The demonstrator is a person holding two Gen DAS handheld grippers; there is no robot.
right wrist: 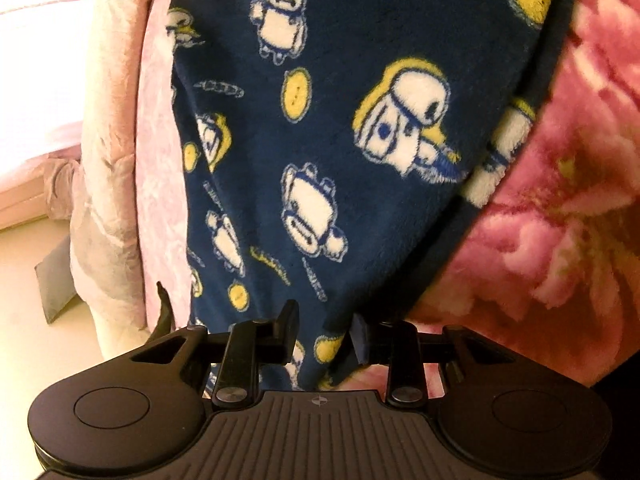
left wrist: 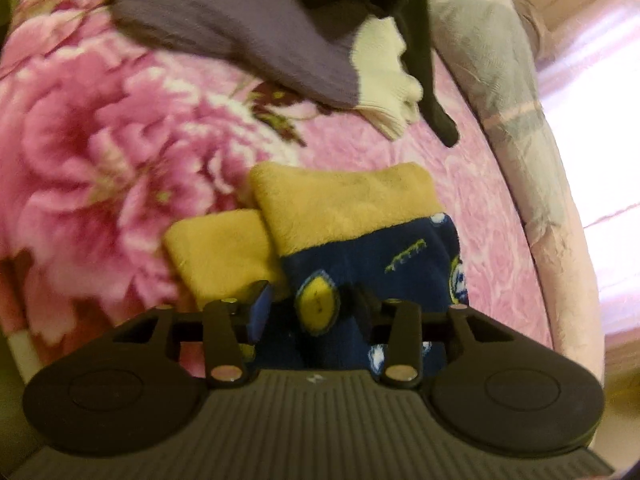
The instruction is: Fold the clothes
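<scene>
The left gripper point(left wrist: 310, 312) is sitting with its two fingers spread on either side of the navy fleece pyjama trousers point(left wrist: 372, 264), the fabric bunching up between them; whether they are actually biting the cloth cannot be told from the blurred left wrist view. Just past the fingers, the trousers' two yellow cuffs point(left wrist: 340, 204) are lying side by side, the right one overlapping the left, on the pink flowered blanket point(left wrist: 100, 152) covering the bed. Beyond them, towards the far edge of the bed, a purple garment with a cream cuff point(left wrist: 256, 28) and a black garment point(left wrist: 420, 40) are lying in a heap, and a pale quilt point(left wrist: 492, 68) is running along the bed's right edge. In the right wrist view, the right gripper point(right wrist: 324, 340) is also holding its fingers apart around a narrow fold of the same trousers point(right wrist: 320, 120), whose cartoon-printed fleece is spreading away over the blanket point(right wrist: 560, 240), close to the bed's left edge.
</scene>
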